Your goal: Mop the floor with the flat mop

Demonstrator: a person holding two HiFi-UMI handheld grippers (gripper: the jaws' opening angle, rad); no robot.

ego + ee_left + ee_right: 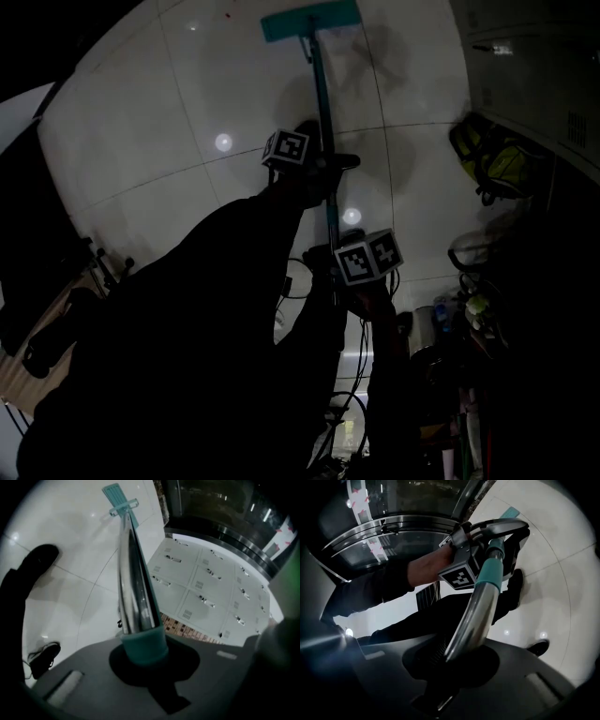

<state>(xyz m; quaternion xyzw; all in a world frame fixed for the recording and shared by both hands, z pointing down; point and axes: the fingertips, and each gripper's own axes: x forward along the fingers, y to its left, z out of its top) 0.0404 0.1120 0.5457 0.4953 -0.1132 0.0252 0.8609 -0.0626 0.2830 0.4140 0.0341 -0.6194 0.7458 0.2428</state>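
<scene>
Mop [310, 21] rests on the floor [141, 141]; my left tongs [140, 657] grip its pole [133, 583] at the teal collar, my right tongs [457, 662] grip bare steel higher up.

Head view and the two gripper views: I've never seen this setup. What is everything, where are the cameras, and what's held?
No robot: a person holds a gripper in each hand, each with a marker cube. The head view looks down from the person's head at the left gripper and right gripper, both shut on the mop pole, left nearer the teal mop head on the white tiled floor. The other two cameras ride on the grippers and look along the pole; the left one also shows lockers.
</scene>
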